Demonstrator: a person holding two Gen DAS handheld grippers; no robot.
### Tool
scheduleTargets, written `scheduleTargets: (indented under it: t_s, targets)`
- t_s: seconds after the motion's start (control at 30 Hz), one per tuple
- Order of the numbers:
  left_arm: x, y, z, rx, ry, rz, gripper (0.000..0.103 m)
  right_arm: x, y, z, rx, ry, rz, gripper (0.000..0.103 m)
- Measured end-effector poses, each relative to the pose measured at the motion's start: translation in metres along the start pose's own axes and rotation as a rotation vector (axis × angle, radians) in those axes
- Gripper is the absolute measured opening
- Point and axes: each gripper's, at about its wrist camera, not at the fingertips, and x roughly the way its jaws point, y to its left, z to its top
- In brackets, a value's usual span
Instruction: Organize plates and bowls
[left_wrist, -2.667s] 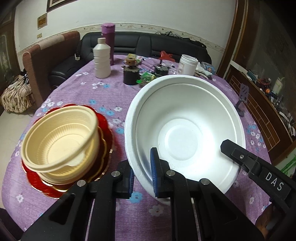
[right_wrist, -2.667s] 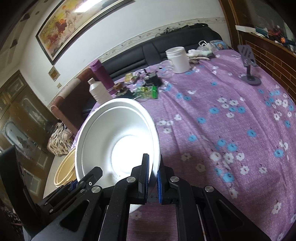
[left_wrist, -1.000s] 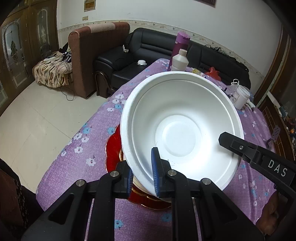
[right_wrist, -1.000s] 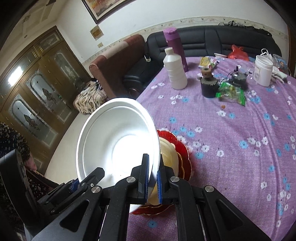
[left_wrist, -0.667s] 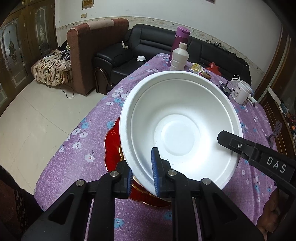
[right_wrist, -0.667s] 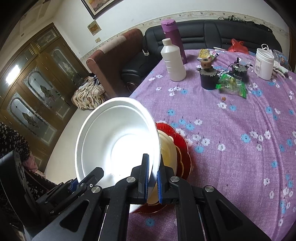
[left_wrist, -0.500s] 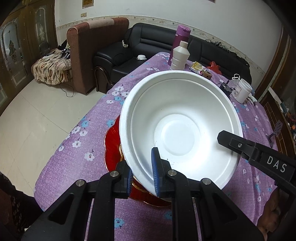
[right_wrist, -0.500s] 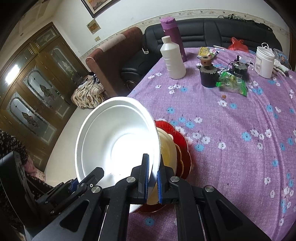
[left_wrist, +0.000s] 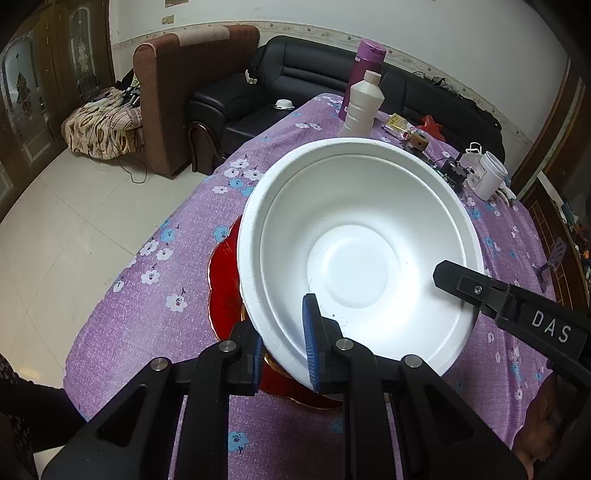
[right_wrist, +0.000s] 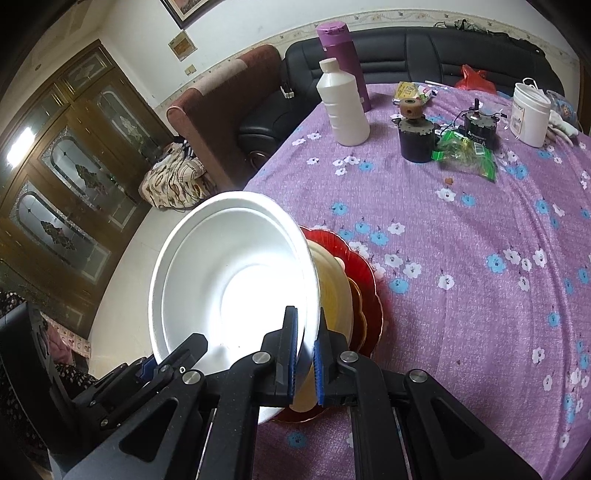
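A large white foam bowl (left_wrist: 354, 258) is held by both grippers over a stack. My left gripper (left_wrist: 282, 339) is shut on its near rim. My right gripper (right_wrist: 304, 343) is shut on its right rim, and its finger shows at the right in the left wrist view (left_wrist: 480, 291). The bowl also shows in the right wrist view (right_wrist: 229, 280). Under it sit a cream plastic bowl (right_wrist: 334, 291) and a red plate (right_wrist: 364, 269), whose edge also shows in the left wrist view (left_wrist: 223, 273). The white bowl hides most of the stack.
The table has a purple flowered cloth (right_wrist: 461, 258). At its far side stand a white bottle (right_wrist: 343, 107), a purple flask (right_wrist: 341, 48), a dark jar (right_wrist: 415, 136), a green packet (right_wrist: 465, 153) and a white tub (right_wrist: 530, 110). The table's left edge drops to the floor (left_wrist: 55, 206).
Both grippers carried the white bowl left from bare cloth to over the cream bowl and red plate, and in the last second lowered it slightly toward them.
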Motion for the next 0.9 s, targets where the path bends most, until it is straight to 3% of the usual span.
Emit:
scheduleTargets:
  t_s: [0.2,0.27,0.47,0.53,0.7,0.77,0.83,0.87,0.9]
  targets:
    - [0.002,-0.001,-0.001,-0.002,0.011,0.009,0.018,0.007,-0.002,0.000,0.015,0.033,0.007,0.014]
    - [0.003,-0.001,-0.002,0.004,0.016,0.016,0.018,0.008,-0.002,0.000,0.018,0.036,0.005,0.025]
    - [0.001,-0.002,-0.004,0.018,0.009,0.034,0.044,-0.005,0.003,0.000,-0.006,-0.017,0.001,0.066]
    - [0.001,-0.001,-0.004,0.014,0.009,0.036,0.055,-0.009,0.005,0.000,-0.023,-0.027,0.004,0.070]
    - [0.000,0.004,-0.007,0.006,0.018,0.034,0.057,-0.021,0.008,-0.004,-0.057,-0.053,0.012,0.083]
    - [-0.004,0.006,-0.009,0.004,0.006,0.029,0.064,-0.027,0.009,-0.007,-0.084,-0.074,0.010,0.089]
    - [-0.009,0.007,-0.013,0.001,-0.016,0.040,0.079,-0.033,0.009,-0.010,-0.111,-0.088,0.009,0.095]
    - [-0.012,0.008,-0.014,-0.001,-0.027,0.039,0.081,-0.036,0.009,-0.013,-0.129,-0.097,0.008,0.103]
    - [-0.016,0.010,-0.017,-0.005,-0.045,0.038,0.085,-0.041,0.009,-0.017,-0.155,-0.108,0.005,0.102]
